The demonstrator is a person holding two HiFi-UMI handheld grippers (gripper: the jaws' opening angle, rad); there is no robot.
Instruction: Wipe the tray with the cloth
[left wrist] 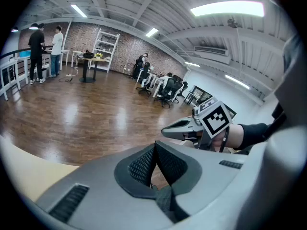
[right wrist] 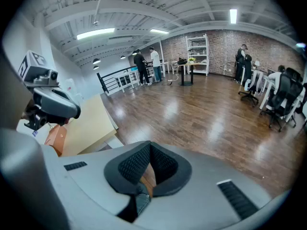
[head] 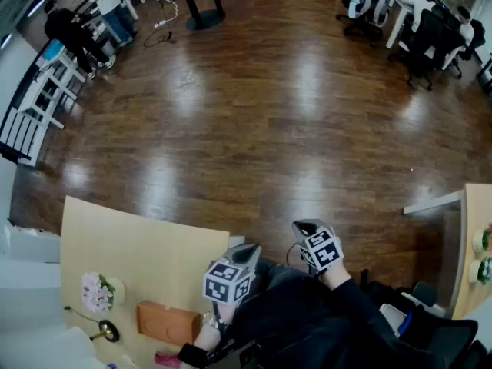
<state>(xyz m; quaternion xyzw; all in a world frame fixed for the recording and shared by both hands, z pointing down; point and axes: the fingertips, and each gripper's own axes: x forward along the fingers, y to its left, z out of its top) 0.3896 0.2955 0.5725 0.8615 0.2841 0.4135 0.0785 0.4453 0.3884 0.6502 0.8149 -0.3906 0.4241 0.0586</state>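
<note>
Neither a tray nor a cloth shows plainly in any view. In the head view both grippers are held side by side in the air, over dark clothing and the wooden floor. My left gripper (head: 250,249) points away from me, and its jaws (left wrist: 154,145) are shut with nothing between the pads. My right gripper (head: 307,227) is held just to its right, and its jaws (right wrist: 149,145) are also shut and empty. Each gripper view catches the other gripper: the right gripper (left wrist: 178,128) and the left gripper (right wrist: 61,108).
A light wooden table (head: 131,244) stands at my left with a pale flower piece (head: 98,292), an orange-brown box (head: 167,321) and a small pink thing (head: 167,357). Another table edge (head: 470,237) is at the right. People, desks and chairs (head: 421,29) line the far floor.
</note>
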